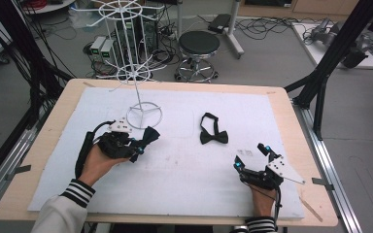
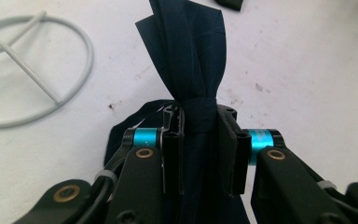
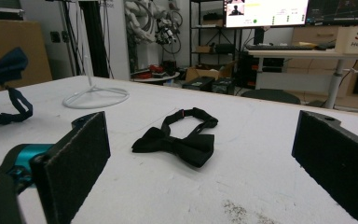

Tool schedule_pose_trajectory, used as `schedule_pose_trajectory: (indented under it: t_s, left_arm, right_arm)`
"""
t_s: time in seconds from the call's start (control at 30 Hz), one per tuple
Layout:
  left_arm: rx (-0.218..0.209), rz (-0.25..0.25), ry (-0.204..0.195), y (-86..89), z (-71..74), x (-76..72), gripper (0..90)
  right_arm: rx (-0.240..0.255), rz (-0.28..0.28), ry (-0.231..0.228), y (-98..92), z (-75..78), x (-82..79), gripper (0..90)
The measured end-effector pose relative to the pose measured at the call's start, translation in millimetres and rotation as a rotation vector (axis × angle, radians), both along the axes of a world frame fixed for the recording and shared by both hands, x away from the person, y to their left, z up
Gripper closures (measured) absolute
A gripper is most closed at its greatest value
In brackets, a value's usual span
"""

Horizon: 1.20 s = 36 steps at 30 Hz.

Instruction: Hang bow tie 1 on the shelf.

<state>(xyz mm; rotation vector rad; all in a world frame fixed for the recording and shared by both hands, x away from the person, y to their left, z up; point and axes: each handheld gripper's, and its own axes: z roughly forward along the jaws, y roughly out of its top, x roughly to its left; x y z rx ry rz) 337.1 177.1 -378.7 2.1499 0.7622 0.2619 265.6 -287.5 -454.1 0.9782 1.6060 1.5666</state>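
At the white-padded table (image 1: 184, 194), my left gripper (image 1: 138, 145) pinches a navy bow tie (image 2: 191, 60) at its knot, jaws pressed tight on the fabric, one wing fanning out beyond the pads and the strap dangling off the mat. It sits just beside the round base of a white wire stand (image 1: 144, 115). My right gripper (image 1: 251, 156) rests low on the mat with jaws spread wide and nothing between them, facing a black bow tie (image 3: 179, 140) that lies flat mid-table, strap looped behind it.
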Motion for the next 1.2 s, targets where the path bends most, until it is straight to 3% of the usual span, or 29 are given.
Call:
schedule_pose_trajectory:
  t_s: [0.37, 0.8, 1.2]
  left_arm:
    - [-0.096, 0.019, -0.056, 20.2, 17.3, -2.6, 73.6]
    - [-0.192, 0.100, -0.132, 46.0, 40.9, -3.5, 73.7]
    - [-0.219, 0.141, -0.189, 60.9, 58.5, -4.2, 73.7]
  right_arm:
    - [0.001, 0.002, 0.008, 0.4, 0.0, -0.5, 3.3]
    - [0.000, 0.001, 0.006, 0.3, 0.0, -0.3, 3.3]
    - [0.000, 0.001, 0.007, 0.4, 0.1, -0.4, 3.3]
